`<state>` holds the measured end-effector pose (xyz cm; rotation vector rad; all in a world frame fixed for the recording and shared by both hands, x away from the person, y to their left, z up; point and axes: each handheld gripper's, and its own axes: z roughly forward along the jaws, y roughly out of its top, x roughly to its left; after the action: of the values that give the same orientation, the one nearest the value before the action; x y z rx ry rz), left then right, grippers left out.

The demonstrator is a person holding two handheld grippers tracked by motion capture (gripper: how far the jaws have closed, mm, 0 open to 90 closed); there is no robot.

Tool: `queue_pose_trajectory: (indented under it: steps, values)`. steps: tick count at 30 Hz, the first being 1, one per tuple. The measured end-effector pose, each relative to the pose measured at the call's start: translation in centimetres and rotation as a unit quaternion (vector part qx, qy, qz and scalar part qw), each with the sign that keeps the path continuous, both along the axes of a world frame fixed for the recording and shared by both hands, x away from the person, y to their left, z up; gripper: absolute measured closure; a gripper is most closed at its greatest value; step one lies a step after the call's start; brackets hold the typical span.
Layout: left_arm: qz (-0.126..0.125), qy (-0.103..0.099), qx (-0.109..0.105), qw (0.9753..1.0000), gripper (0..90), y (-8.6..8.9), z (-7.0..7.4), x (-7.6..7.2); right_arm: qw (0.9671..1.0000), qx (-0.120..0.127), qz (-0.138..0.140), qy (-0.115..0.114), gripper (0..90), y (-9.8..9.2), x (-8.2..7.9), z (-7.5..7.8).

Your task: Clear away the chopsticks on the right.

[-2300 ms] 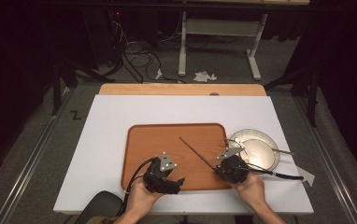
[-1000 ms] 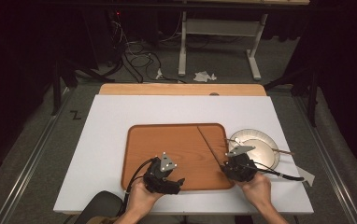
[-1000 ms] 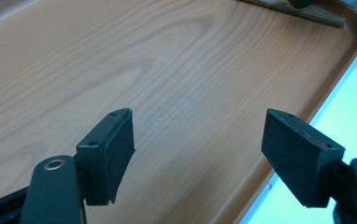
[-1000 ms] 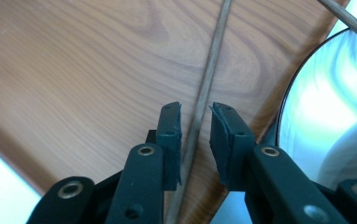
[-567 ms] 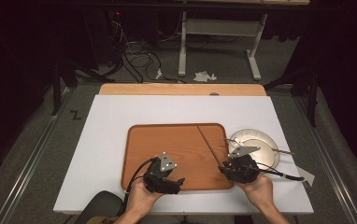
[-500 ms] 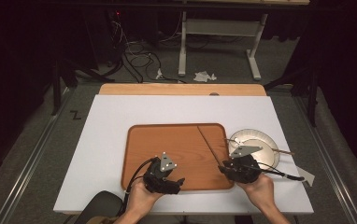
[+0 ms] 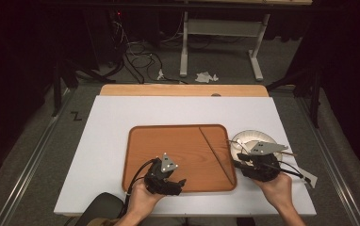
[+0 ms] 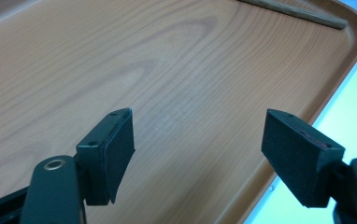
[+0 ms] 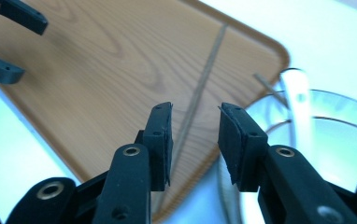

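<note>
Chopstick [image 7: 216, 154] lies flat on the wooden tray [image 7: 168, 141], running from near the far rim slantwise down to the near right corner, and nothing grips it. Your right gripper [image 7: 238, 163] sits at the tray's right edge, just beside the near end of that stick. In the right gripper view its fingers [image 9: 160, 135] stand a little apart, a narrow gap, with the chopstick [image 9: 200, 95] showing in the gap but lying below them on the wood. White plate [image 7: 244, 139] rests on the table [image 7: 107, 122] just right of the tray, partly under your right hand; a second thin stick [image 9: 265, 84] leans on its rim. Your left gripper [image 7: 182, 182] hovers over the tray's near edge, well apart from the chopstick. In the left gripper view its fingers [image 8: 113, 149] are spread wide and hold nothing, bare wood between them.
</note>
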<state>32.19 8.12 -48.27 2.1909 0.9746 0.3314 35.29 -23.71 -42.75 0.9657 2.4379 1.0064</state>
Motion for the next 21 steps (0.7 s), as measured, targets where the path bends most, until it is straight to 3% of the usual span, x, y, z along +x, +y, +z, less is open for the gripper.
queue_pose_trajectory:
  steps: [4, 10, 21]
  values:
    - [0.000, 0.000, -0.002, 1.0000, 25.8, 0.1, 0.0, 0.0, 0.9999, -0.006, -0.004, -0.011, 62.5, -1.1, 0.0, 0.7]
    - [0.002, 0.001, -0.004, 1.0000, 25.7, 0.1, 0.0, 0.2, 0.9993, 0.008, -0.025, -0.026, 62.1, -3.4, 0.5, 2.2]
    - [0.001, 0.001, -0.003, 1.0000, 25.7, 0.1, 0.0, 0.2, 0.9963, 0.015, -0.083, -0.016, 63.6, -8.4, 2.6, 3.1]
